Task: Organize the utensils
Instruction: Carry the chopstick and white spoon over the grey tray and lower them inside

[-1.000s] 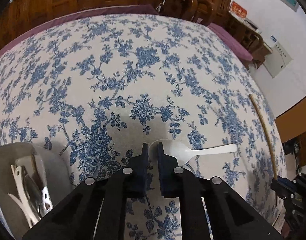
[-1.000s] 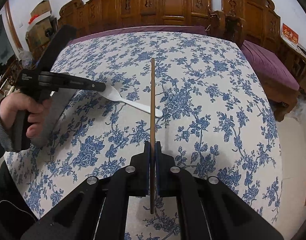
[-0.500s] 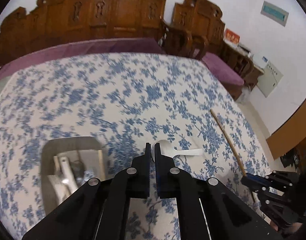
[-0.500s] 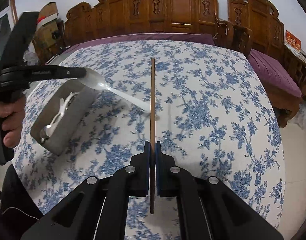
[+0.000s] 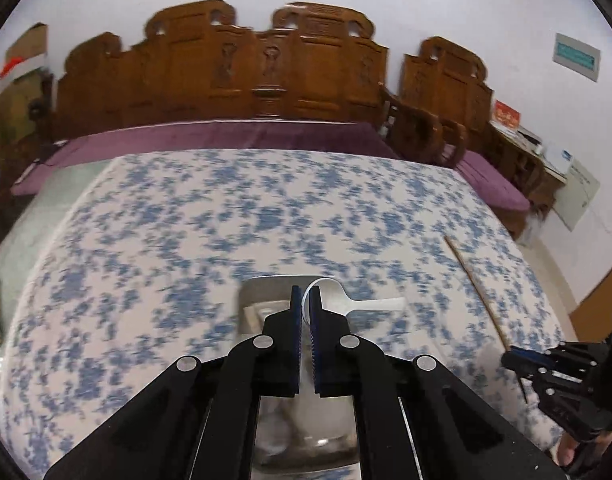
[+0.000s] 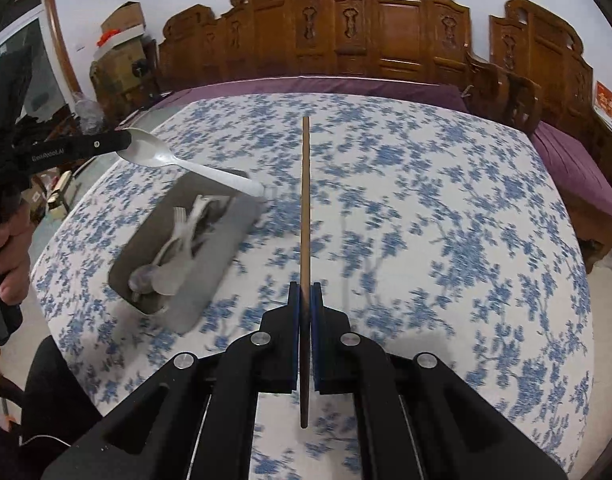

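Right tool: black two-finger frame with blue ribbed pads, lower centre of its own view; clamped on the thin brown wooden chopstick, held partway along the shaft, a short length trailing behind, so the long end points forward for placing.
Left tool: same build, lower centre of its view; pinching the bowl rim of the white plastic spoon, handle sticking out toward the right of the frame.
White plastic spoon, right view: smooth, glossy, oval bowl; hangs in the air at upper left, its handle end over the tray's far edge, judged ready for release.
Grey rectangular metal tray: matte, shallow, rounded corners; lies left of centre on the counter and collects the utensils.
Tray contents: pale forks and spoons in a loose pile; count unclear through blur.
Counter: covered with a white cloth printed with blue flowers, soft and flat.
Carved wooden bench: dark brown backrest with a purple cushion, upper frame, behind the counter.
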`<state>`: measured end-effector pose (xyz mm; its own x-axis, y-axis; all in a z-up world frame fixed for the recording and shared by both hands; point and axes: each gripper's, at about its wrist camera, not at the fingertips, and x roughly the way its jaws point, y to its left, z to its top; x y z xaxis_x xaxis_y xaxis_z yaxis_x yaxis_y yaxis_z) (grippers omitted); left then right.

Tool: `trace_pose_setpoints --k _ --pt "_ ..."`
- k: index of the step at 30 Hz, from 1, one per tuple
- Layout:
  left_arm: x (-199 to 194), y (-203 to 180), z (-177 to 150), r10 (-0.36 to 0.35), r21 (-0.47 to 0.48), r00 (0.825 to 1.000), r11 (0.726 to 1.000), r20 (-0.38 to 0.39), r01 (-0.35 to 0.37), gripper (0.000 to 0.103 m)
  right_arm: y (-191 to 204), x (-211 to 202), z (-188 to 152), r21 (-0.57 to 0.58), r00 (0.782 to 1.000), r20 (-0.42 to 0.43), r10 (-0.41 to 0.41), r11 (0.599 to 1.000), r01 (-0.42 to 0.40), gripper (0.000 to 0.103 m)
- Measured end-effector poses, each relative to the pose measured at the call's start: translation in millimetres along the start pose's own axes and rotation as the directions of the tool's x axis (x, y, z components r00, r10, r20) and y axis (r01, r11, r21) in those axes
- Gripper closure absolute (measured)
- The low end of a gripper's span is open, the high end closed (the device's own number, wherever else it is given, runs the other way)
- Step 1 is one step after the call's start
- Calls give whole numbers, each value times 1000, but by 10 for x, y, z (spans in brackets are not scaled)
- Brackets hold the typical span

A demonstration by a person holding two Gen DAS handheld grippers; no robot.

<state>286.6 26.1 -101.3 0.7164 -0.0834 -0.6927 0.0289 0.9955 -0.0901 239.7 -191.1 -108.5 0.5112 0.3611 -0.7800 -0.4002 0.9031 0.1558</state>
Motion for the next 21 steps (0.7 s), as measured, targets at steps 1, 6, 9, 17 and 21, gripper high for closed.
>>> trace_pose_setpoints --k 1,6,9,17,21 --pt "-16 47 -18 10 -5 1000 1000 1 -10 100 58 19 16 -5 1000 -1 6 1000 -6 97" --pt "20 303 -96 98 -23 995 995 0 -98 100 280 104 75 -15 999 -11 31 999 -32 97" --pt "91 357 -122 149 -9 989 989 8 -149 100 393 150 101 -24 999 -17 39 999 -40 97" --pt "384 307 -215 220 35 975 975 -17 -219 100 489 231 141 -22 998 -33 48 999 -49 97" --pt "436 233 -296 226 68 974 972 -33 -223 100 505 251 150 -19 998 -36 53 998 -53 97"
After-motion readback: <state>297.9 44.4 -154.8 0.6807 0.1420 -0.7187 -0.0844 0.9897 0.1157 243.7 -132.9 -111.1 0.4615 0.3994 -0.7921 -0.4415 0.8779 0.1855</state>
